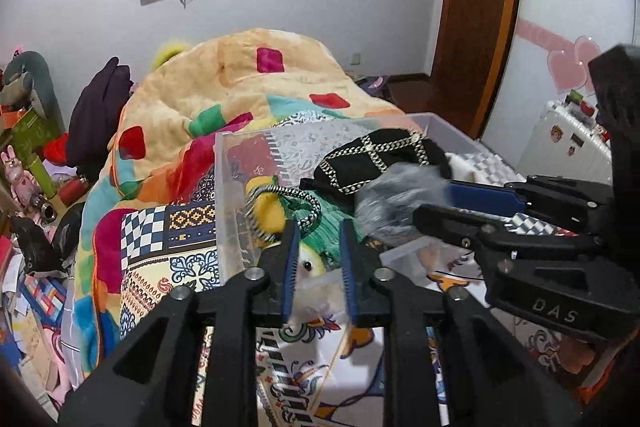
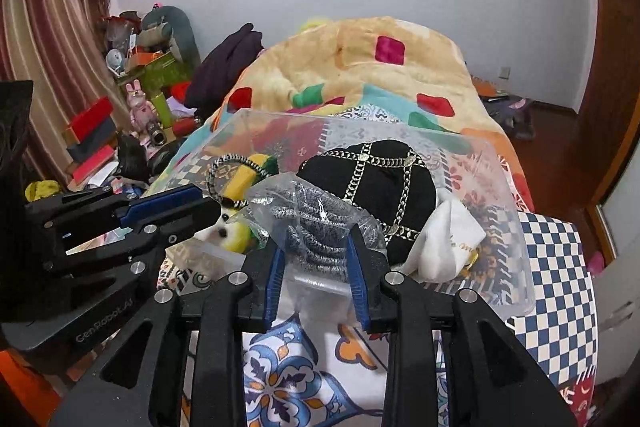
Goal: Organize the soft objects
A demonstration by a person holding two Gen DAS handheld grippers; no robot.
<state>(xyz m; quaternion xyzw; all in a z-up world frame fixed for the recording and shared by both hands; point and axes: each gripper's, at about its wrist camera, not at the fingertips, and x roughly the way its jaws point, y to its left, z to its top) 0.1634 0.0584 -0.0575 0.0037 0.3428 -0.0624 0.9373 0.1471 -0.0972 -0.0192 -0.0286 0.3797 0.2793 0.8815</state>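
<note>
A clear plastic bin [image 2: 508, 259] stands on the bed and holds a black cap with gold chain trim [image 2: 384, 183], a white cloth pouch [image 2: 444, 239], a black-and-white cord [image 1: 296, 197] and a yellow and green plush toy [image 1: 272, 211]. My right gripper [image 2: 318, 251] is shut on a clear bag of grey knit fabric [image 2: 316, 223], held over the bin's front rim; in the left wrist view the bag [image 1: 396, 203] looks blurred. My left gripper [image 1: 318, 247] is open and empty at the bin's front, in front of the plush toy.
A bright patchwork blanket [image 1: 240, 95] is heaped behind the bin. A patterned bedspread [image 2: 288, 379] lies under the grippers. Cluttered boxes and toys [image 2: 136, 99] stand at the left. A brown door [image 1: 476, 7] and a white suitcase [image 1: 568, 139] are at the right.
</note>
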